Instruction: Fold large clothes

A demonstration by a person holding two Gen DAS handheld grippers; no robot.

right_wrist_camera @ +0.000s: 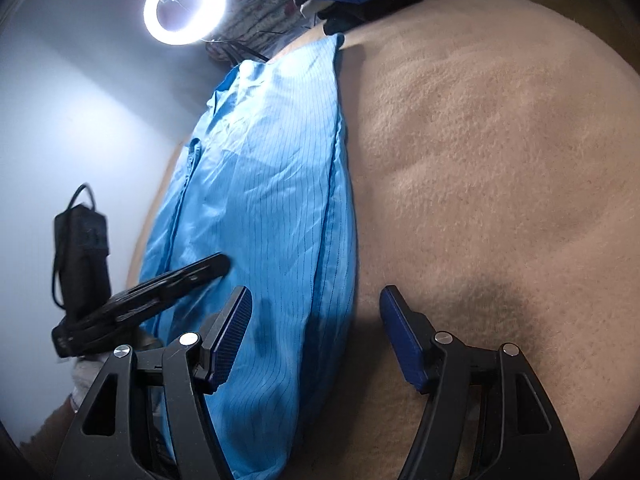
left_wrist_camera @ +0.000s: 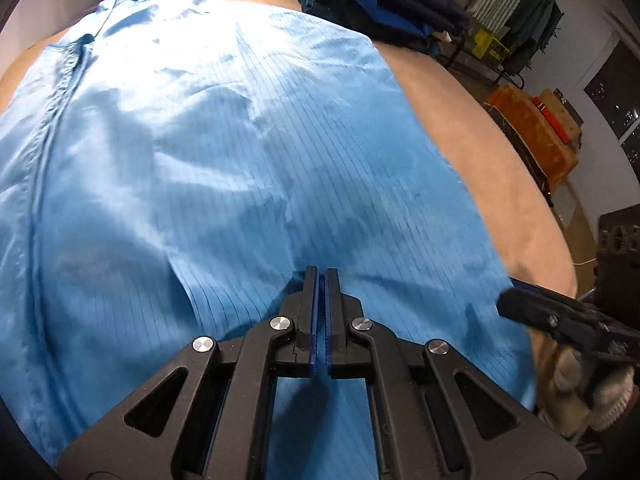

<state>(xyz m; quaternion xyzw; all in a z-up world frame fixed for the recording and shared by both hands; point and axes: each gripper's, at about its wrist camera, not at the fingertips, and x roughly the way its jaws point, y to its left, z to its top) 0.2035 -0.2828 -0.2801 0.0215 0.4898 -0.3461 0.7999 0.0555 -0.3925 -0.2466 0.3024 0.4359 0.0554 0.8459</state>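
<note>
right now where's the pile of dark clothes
The pile of dark clothes sits at the far edge of the tan blanket, beyond the light blue garment, upper right in the left wrist view.

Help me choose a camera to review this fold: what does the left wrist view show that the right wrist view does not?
Only the left wrist view shows the garment's collar and front placket, an orange box on the floor, a clothes rack, and the left gripper shut above the cloth.

Only the right wrist view shows the lit ring light, and the right gripper open, with the garment's folded edge between its fingers.

Both show the light blue striped garment spread on the tan blanket, and the pile of dark clothes at the far end.
</note>
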